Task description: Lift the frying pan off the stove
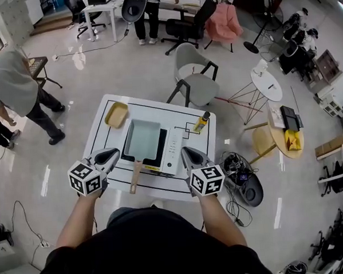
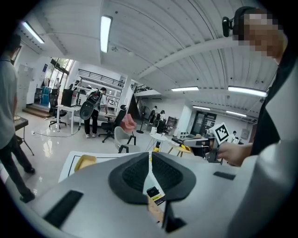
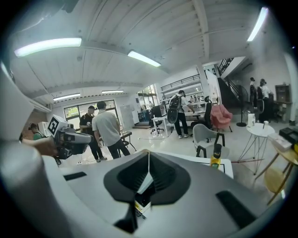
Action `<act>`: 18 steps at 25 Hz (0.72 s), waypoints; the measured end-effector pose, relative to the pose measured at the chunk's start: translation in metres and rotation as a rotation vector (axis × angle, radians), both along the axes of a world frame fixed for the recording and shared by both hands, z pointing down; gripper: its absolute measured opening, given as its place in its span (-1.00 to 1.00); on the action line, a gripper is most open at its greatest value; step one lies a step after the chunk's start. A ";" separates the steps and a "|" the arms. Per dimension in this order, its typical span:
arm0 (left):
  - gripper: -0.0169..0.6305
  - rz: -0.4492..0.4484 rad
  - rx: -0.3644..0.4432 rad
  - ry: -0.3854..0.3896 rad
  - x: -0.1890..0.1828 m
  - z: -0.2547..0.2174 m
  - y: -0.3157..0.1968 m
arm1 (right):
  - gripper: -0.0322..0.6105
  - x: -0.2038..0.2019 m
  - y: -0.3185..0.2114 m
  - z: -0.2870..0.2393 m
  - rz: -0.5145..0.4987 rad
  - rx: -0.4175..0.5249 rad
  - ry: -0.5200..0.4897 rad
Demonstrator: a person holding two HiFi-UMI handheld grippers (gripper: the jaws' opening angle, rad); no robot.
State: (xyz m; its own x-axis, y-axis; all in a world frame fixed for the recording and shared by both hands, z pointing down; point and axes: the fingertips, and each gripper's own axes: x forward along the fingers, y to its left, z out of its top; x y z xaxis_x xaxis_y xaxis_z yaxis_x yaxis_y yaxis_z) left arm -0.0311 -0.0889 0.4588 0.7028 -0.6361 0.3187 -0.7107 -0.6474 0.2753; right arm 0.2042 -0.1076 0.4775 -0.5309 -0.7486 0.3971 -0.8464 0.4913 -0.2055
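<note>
Frying pan point(image 1: 144, 139): rectangular, dark outside, pale blue-grey inside; sits on the stove point(image 1: 173, 150), on its left part as seen from the head view.
Pan contents: only the pale inner floor shows.
Long axis: runs from the far side of the table point(image 1: 203, 142) toward the near edge; wooden handle point(image 1: 135, 176) points at the person, angled slightly to the person's left.
Handle end: past the stove's front edge, over the table, between the two grippers in the head view.
Stove writing: white control strip right of the pan carries small marks, too small to read; yellow-and-black label on the front edge, print not legible.
Table markings: black outline boxes drawn on the white top; no words legible.
Yellow dish point(image 1: 116, 114): far left of the table, apart from the stove; yellow inner surface shows.
Bottle point(image 1: 201, 122): upright at the far right corner, yellow body, dark cap; label not legible.
Left gripper point(image 1: 116, 152): jaws closed together, nothing between them; held just left of the pan, not touching it.
Right gripper point(image 1: 185, 150): jaws closed together, nothing held; just right of the stove's front.
Marker cubes: black-and-white square patterns, no text.
</note>
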 end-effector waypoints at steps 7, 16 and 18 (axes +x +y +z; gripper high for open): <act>-0.87 -0.010 -0.009 0.006 0.003 0.004 -0.001 | -0.87 0.004 -0.003 0.003 -0.001 -0.010 -0.004; -0.87 0.005 -0.017 0.017 0.004 0.005 -0.003 | -0.87 0.002 -0.001 0.008 0.010 -0.030 0.004; -0.87 0.015 -0.019 0.017 0.003 0.003 -0.004 | -0.87 0.001 -0.002 0.007 0.018 -0.031 0.005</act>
State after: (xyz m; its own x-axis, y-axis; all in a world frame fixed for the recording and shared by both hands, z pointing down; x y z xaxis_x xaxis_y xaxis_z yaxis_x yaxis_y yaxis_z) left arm -0.0282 -0.0926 0.4617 0.7179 -0.6189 0.3186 -0.6958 -0.6525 0.3001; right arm 0.2050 -0.1099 0.4843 -0.5152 -0.7454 0.4231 -0.8563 0.4693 -0.2158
